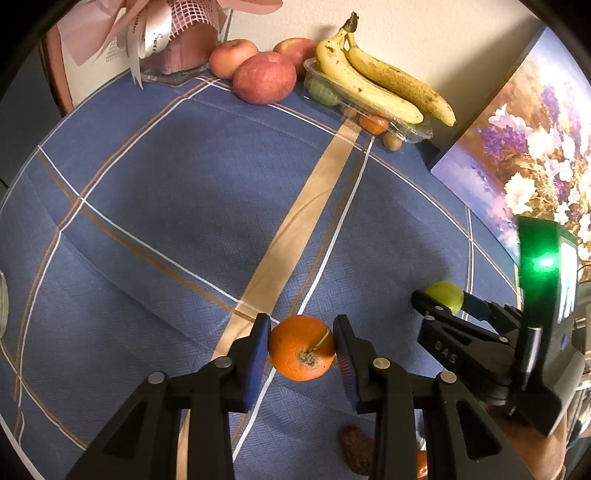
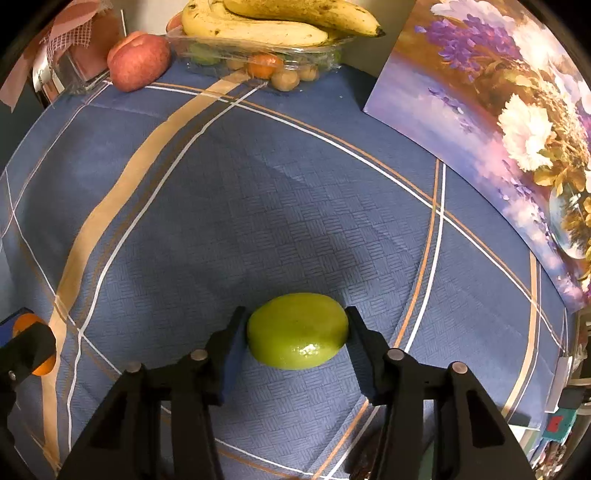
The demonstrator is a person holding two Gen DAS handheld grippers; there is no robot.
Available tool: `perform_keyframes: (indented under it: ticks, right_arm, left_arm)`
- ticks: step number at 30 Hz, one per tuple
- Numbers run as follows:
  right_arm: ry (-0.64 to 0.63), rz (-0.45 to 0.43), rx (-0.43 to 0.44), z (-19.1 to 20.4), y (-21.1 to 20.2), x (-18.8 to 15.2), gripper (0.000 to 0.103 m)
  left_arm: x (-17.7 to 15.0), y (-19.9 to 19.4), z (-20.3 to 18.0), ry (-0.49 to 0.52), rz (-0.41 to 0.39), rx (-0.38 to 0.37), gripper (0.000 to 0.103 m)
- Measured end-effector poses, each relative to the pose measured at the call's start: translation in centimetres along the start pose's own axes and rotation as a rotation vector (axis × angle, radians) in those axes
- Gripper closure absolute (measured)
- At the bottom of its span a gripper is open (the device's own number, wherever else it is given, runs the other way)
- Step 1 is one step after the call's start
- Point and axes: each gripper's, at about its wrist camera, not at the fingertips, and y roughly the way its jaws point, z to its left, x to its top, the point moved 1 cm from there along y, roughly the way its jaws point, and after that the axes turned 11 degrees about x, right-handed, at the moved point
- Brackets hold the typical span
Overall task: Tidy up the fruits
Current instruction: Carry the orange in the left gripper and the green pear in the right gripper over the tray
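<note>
Orange mandarin (image 1: 302,348), stem toward us, clamped between our left gripper (image 1: 302,350) pads above the blue cloth (image 1: 166,206) | green fruit (image 2: 297,331), glossy, sits between our right gripper (image 2: 297,334) pads, seemingly gripped | bananas (image 1: 380,79) on a plastic tray (image 1: 413,129) and apples (image 1: 264,77) at the far edge.

A blue tablecloth (image 2: 303,192) with tan and white stripes covers the table. At its right edge leans a painting (image 2: 491,122) of purple and white flowers, propped against the wall. In the far left corner stands a glass vase (image 1: 177,70) wrapped in pink paper and netting (image 1: 192,18), with a white ribbon (image 1: 147,40) hanging down.
</note>
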Motion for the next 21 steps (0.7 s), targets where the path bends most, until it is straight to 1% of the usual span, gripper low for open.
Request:
perform_keyframes:
  ticks: [6, 11, 16, 19, 21]
  right_arm:
    - [0.057, -0.048, 0.035, -1.2, -2.8, -0.9, 0.05]
    - [0.098, -0.071, 0.055, -2.0, -6.1, -2.7, 0.05]
    - [0.152, -0.098, 0.057, -2.7, -9.0, -5.9, 0.05]
    - [0.204, -0.119, 0.064, -3.5, -10.7, -8.4, 0.05]
    - [0.229, -0.131, 0.059, -3.9, -11.2, -9.4, 0.05]
  left_arm:
    - [-0.4, -1.1, -1.0, 0.024, -0.016, -0.012, 0.066]
    - [-1.0, -3.0, -1.9, 0.047, -0.045, -0.025, 0.066]
    - [-2.0, -4.5, -3.1, 0.081, -0.065, -0.027, 0.066]
    - [-2.9, -5.1, -4.1, 0.107, -0.067, -0.03, 0.066]
    - [-3.6, -5.4, -4.9, 0.127, -0.066, -0.036, 0.066]
